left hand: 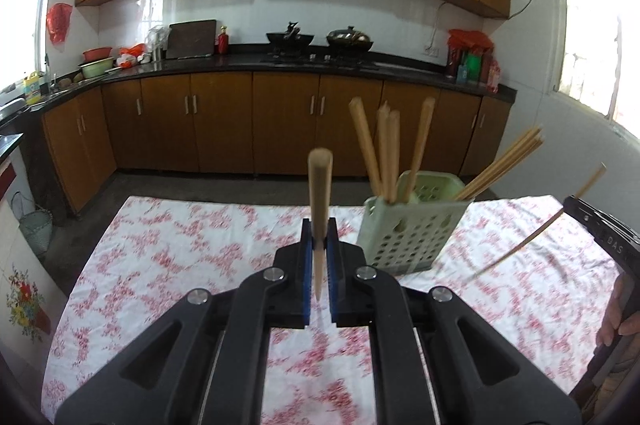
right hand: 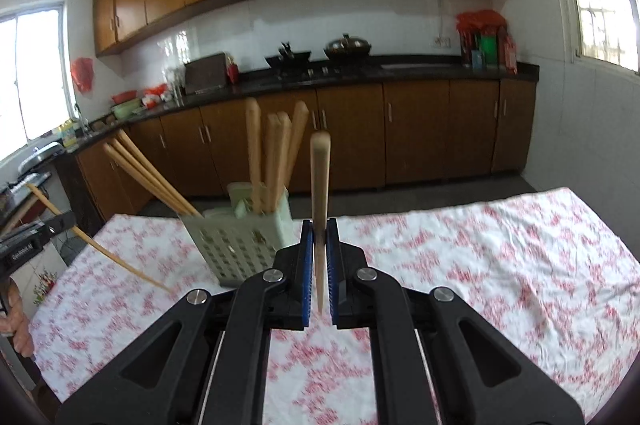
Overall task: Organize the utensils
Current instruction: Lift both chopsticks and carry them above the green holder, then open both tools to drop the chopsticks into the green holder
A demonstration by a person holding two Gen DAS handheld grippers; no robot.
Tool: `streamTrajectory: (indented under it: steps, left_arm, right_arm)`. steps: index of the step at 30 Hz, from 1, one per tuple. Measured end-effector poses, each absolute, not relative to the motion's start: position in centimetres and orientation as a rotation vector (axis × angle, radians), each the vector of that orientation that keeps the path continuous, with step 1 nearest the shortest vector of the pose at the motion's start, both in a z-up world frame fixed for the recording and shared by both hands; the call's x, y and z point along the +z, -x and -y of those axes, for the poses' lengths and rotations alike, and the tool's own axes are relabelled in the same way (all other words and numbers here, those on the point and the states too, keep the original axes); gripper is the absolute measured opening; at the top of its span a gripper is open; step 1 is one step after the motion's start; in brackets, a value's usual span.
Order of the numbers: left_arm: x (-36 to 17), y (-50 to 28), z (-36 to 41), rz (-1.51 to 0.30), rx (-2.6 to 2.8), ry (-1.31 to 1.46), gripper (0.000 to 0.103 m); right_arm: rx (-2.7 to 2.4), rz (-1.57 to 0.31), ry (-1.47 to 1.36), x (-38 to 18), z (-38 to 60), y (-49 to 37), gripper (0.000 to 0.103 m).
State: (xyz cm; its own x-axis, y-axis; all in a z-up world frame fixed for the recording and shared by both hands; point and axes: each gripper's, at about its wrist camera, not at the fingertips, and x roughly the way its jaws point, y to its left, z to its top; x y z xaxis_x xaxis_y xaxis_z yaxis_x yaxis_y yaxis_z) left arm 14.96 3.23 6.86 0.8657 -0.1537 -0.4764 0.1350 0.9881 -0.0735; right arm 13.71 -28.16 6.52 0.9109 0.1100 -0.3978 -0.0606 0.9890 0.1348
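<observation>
A: Step in hand, as I read it: carrying. Each gripper has one chopstick and neither is in the holder yet. Left gripper (left hand: 320,237) has its jaws clamped on a chopstick (left hand: 319,193), standing near upright at centre frame. Right gripper (right hand: 320,237) likewise, jaws clamped on its own chopstick (right hand: 320,181).

B: And the holder?

A: Pale green perforated holder (left hand: 408,229), sitting on the floral tablecloth (left hand: 168,245), right of centre in the left wrist view, left of centre in the right wrist view. Well filled: one bunch of chopsticks (left hand: 386,149) stands upright in it, a second bunch (left hand: 506,163) leans out toward the right edge.

B: Next move?

A: My judgement: bring each thin tip over an open compartment, tilt the stick steep, lower, let go. The leaning bunch crowds the mouth on the right gripper's side, so that hand needs the cleaner line. One at a time seems safer.

B: The sticks themselves?

A: Light wood, thick blunt top, tapering to a fine point below the pads. Both blurred. The right gripper's stick also shows slanting at the right edge of the left wrist view.
</observation>
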Motion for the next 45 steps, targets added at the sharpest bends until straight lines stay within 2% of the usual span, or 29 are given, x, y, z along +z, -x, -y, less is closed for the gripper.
streamTrajectory:
  steps: [11, 19, 24, 37, 39, 40, 41, 45]
  left_arm:
    - [13.4, -13.6, 0.4, -0.357, -0.293, 0.064, 0.008]
    - [17.0, -15.4, 2.3, -0.222, -0.275, 0.116, 0.008]
    - [16.4, -17.5, 3.4, -0.195, -0.252, 0.106, 0.008]
    - [11.1, -21.8, 4.0, -0.268, -0.239, 0.096, 0.008]
    - [11.1, -21.6, 3.7, -0.269, -0.239, 0.106, 0.013]
    - [11.2, -21.5, 3.4, -0.268, -0.236, 0.107, 0.016]
    - [11.4, -21.3, 3.3, -0.266, -0.232, 0.106, 0.024]
    - [12.4, -19.5, 1.9, -0.241, -0.21, 0.109, 0.047]
  right_arm:
    - [0.199, -0.184, -0.148, 14.1, 26.3, -12.8, 0.007]
    - [0.183, -0.035, -0.176, 15.9, 25.8, -13.8, 0.007]
    - [0.139, 0.008, -0.166, 14.9, 25.7, -15.9, 0.007]
    - [0.144, -0.106, -0.178, 10.8, 25.3, -19.3, 0.008]
    - [0.147, -0.121, -0.173, 11.0, 25.5, -19.0, 0.018]
    - [0.142, -0.122, -0.172, 11.1, 25.7, -18.8, 0.032]
    - [0.132, -0.115, -0.172, 11.4, 26.0, -18.1, 0.042]
    - [0.106, -0.102, -0.153, 12.5, 26.8, -16.0, 0.049]
